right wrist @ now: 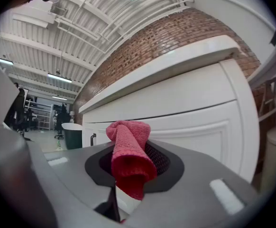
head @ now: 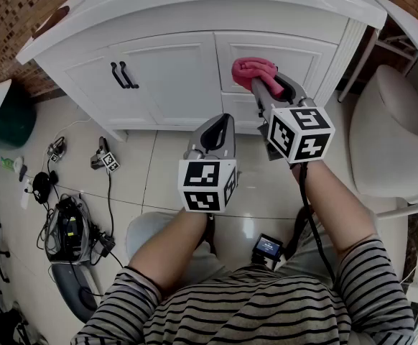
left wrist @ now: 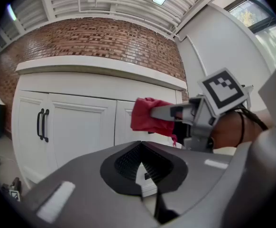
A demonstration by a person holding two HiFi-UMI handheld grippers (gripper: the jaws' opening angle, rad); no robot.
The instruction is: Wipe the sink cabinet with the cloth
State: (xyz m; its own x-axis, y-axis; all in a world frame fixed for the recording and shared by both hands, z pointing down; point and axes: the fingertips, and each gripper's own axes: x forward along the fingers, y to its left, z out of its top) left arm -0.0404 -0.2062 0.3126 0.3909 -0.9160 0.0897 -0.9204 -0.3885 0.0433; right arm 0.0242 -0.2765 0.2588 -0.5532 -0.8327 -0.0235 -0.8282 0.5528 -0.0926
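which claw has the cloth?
The right claw, shut on the red cloth up near the sink cabinet; the left claw is shut and empty.

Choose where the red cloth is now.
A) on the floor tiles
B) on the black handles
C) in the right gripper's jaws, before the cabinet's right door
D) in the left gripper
C: the right gripper is shut on the cloth, raised in front of the right door.
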